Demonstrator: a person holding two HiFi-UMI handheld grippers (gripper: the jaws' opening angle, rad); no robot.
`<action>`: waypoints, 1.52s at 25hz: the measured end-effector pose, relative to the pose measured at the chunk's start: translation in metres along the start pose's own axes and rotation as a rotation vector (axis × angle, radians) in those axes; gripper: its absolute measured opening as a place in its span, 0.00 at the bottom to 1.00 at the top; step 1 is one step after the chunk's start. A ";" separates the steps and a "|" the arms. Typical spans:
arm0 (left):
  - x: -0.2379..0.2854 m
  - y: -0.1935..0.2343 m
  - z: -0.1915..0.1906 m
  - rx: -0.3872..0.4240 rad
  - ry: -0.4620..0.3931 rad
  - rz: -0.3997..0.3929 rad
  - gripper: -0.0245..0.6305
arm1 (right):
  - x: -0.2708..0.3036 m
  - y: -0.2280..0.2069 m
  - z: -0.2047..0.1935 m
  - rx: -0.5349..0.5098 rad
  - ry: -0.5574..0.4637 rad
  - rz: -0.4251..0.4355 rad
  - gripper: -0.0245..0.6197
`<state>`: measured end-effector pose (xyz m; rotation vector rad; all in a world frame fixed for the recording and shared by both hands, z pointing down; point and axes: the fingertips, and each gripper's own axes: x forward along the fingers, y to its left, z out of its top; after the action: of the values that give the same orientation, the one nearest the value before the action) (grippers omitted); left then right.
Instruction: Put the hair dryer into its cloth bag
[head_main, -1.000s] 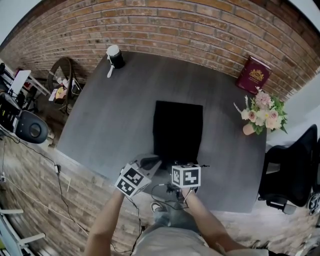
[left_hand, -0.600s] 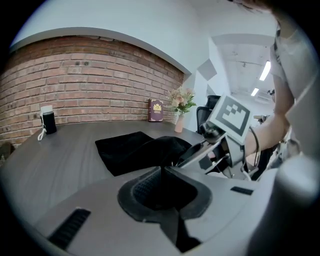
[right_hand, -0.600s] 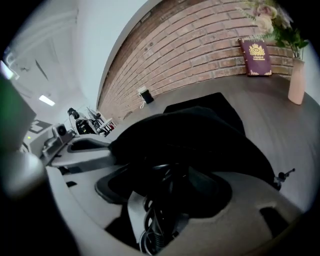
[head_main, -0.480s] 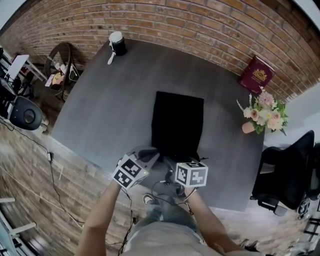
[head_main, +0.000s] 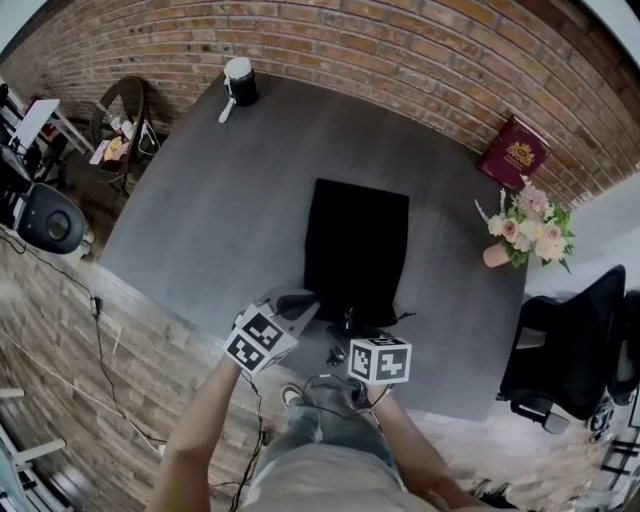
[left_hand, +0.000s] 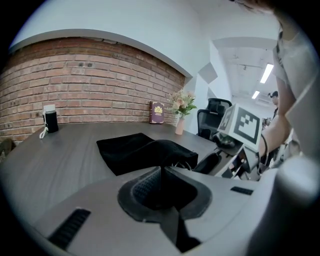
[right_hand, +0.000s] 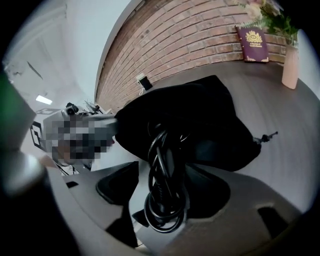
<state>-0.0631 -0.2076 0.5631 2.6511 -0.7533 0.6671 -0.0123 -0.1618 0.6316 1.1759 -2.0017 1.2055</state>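
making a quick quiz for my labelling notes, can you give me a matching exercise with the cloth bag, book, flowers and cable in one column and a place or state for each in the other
Things:
1 cloth bag
2 book
3 flowers
4 cable

Places or states:
a stands against the brick wall
b coiled in loops
c in a pinkish vase
d black, in the middle of the table

Pairs: 1-d, 2-a, 3-c, 4-b
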 end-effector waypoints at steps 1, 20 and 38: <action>-0.001 0.000 0.000 0.000 0.002 -0.001 0.07 | 0.003 0.001 0.001 -0.013 0.006 -0.016 0.48; 0.002 -0.006 0.004 0.013 0.010 -0.003 0.07 | -0.016 0.008 0.029 0.165 -0.282 0.182 0.34; -0.002 -0.004 0.013 0.034 -0.013 -0.025 0.07 | -0.008 0.003 0.084 0.251 -0.430 0.202 0.33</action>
<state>-0.0577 -0.2085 0.5500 2.6938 -0.7169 0.6622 -0.0110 -0.2314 0.5844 1.4867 -2.3812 1.4320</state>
